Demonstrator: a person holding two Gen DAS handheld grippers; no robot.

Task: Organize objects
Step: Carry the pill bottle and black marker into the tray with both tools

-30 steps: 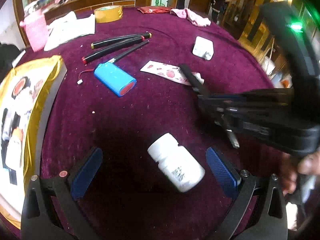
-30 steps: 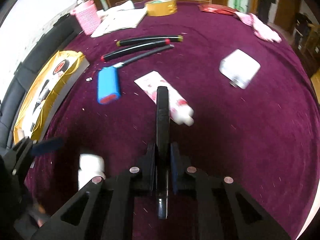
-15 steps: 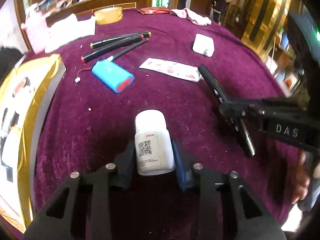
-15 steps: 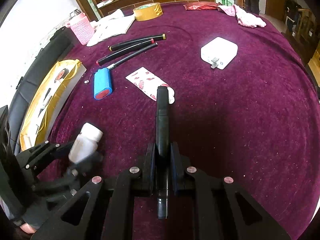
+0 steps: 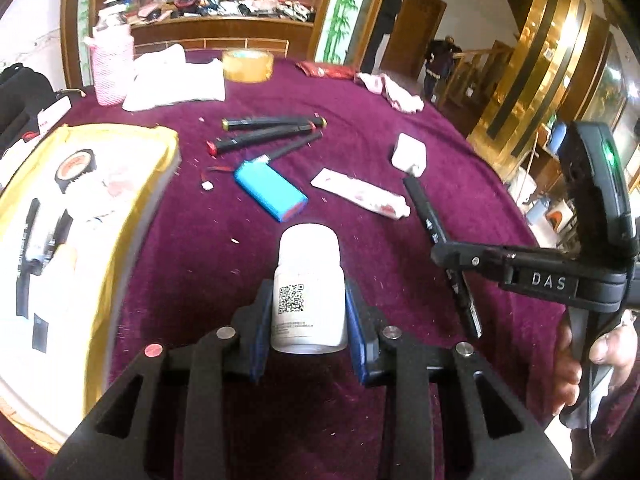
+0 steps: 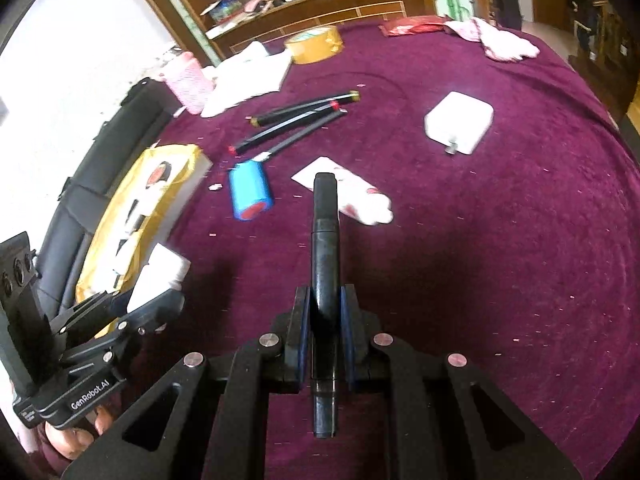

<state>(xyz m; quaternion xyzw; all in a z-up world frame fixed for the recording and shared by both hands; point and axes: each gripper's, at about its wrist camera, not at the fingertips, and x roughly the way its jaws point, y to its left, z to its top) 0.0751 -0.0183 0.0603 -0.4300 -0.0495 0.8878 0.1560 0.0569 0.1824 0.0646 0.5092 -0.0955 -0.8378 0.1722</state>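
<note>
Left claw [image 5: 307, 322]: closed on the white bottle [image 5: 308, 292], held clear of the desk [image 5: 400, 92], cap pointing away, QR label facing the camera.
Right claw [image 6: 325, 326]: clamped on a black marker [image 6: 325, 248], which runs forward between the blue pads, also off the cloth.

Status, judged from the layout: early to mid task. The yellow tray [image 5: 120, 216] at the left edge of the desk already holds a roll of black tape [image 5: 76, 164] and a few dark items; it appears to be the collection point.

Still loose on the purple cloth:
- blue battery pack [image 5: 270, 190], centre
- three black markers [image 5: 272, 132], beyond it
- printed tube [image 5: 360, 192], right of the pack
- white charger [image 6: 458, 122], far right
- tape roll [image 5: 247, 65], pink cup [image 5: 112, 68], papers and cloths along the far edge

Both held items are not yet deposited. Most of the sorting remains.
</note>
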